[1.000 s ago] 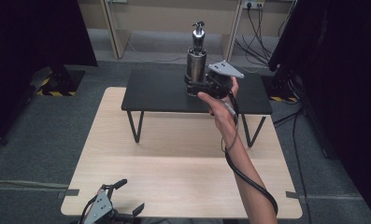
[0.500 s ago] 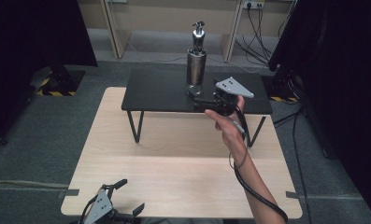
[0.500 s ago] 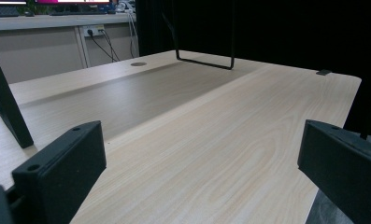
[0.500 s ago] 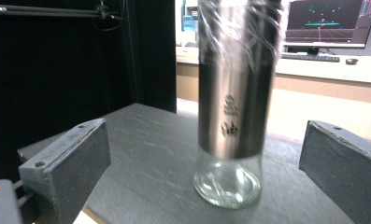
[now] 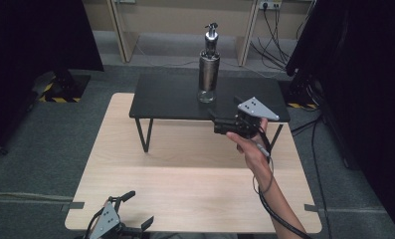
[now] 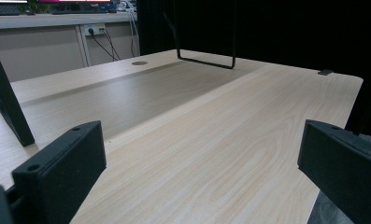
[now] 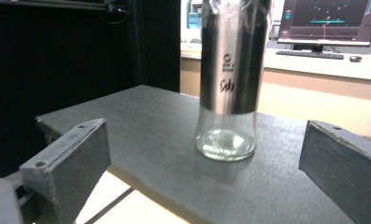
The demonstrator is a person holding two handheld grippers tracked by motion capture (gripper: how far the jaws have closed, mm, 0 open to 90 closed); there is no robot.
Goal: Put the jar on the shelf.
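We hold the right hand-held gripper (image 5: pixel 216 121) w/ jaws wide, empty, just off the front edge of the black stand (image 5: pixel 165 97). Bottle (image 5: pixel 208 64) stands upright on the stand, at 11 o'clock from it, apart. Left hand-held gripper (image 5: pixel 138 211) sits wide at the desk (image 5: pixel 185 184) near edge, approx 7 o'clock.

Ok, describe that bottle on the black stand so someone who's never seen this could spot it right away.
Start at the pale wooden table; across its far end stands a low black shelf on thin metal legs. The bottle stands upright on that shelf: tall, with a metal sleeve, a clear glass base and a pour spout on top, and nothing else standing on the shelf.
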